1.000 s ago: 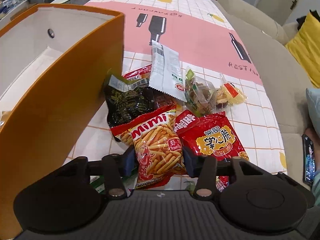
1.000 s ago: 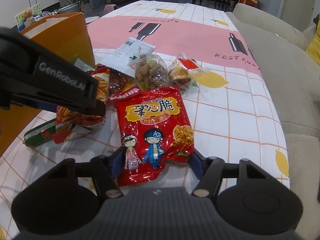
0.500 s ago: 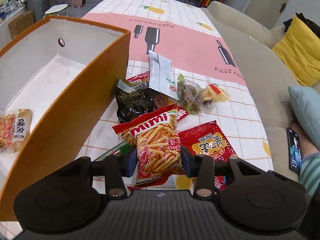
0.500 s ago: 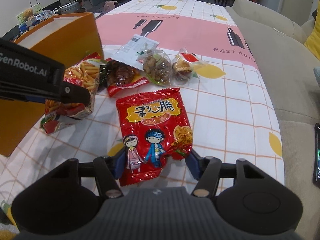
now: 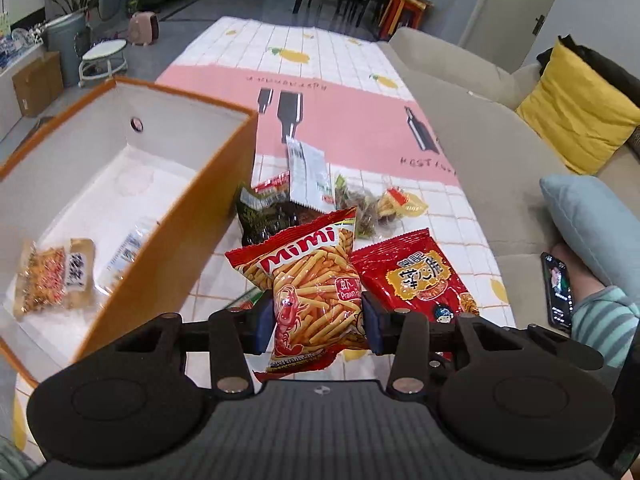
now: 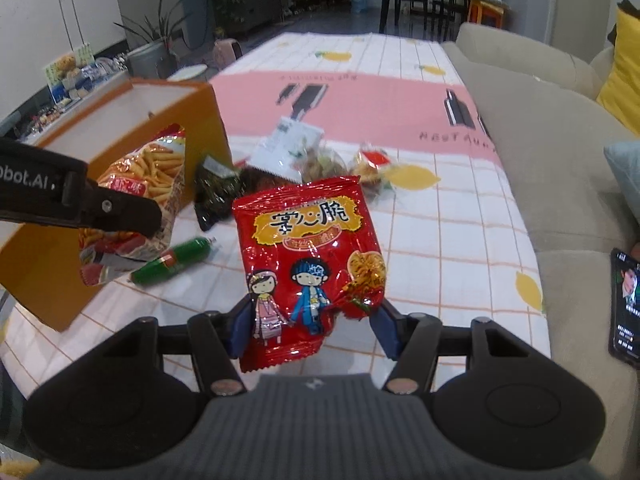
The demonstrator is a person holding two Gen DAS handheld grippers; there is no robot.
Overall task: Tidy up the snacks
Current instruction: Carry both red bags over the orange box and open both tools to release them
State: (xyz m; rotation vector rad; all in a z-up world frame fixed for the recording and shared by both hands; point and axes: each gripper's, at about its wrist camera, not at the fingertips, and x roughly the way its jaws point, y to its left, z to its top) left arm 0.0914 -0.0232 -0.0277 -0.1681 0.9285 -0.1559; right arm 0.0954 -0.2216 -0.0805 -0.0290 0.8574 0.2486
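My left gripper [image 5: 318,326] is shut on the Mimi prawn stick bag [image 5: 312,280] and holds it above the table, beside the orange box [image 5: 188,216]. The same bag [image 6: 148,184] and the left gripper [image 6: 116,216] show in the right wrist view. My right gripper [image 6: 310,330] is shut on the red noodle snack bag [image 6: 310,252], lifted off the table; the bag also shows in the left wrist view [image 5: 416,276]. The box holds a few small packets [image 5: 52,276].
On the tablecloth [image 6: 440,240] lie a dark green bag [image 6: 214,192], a green sausage [image 6: 172,262], a white packet [image 6: 290,146] and clear bags of sweets [image 6: 320,164]. A sofa [image 6: 560,160] runs along the right, with a phone [image 6: 626,304] on it.
Both grippers have risen with their bags. The red bag has left the table. The left gripper has moved higher, so more of the box's inside shows.
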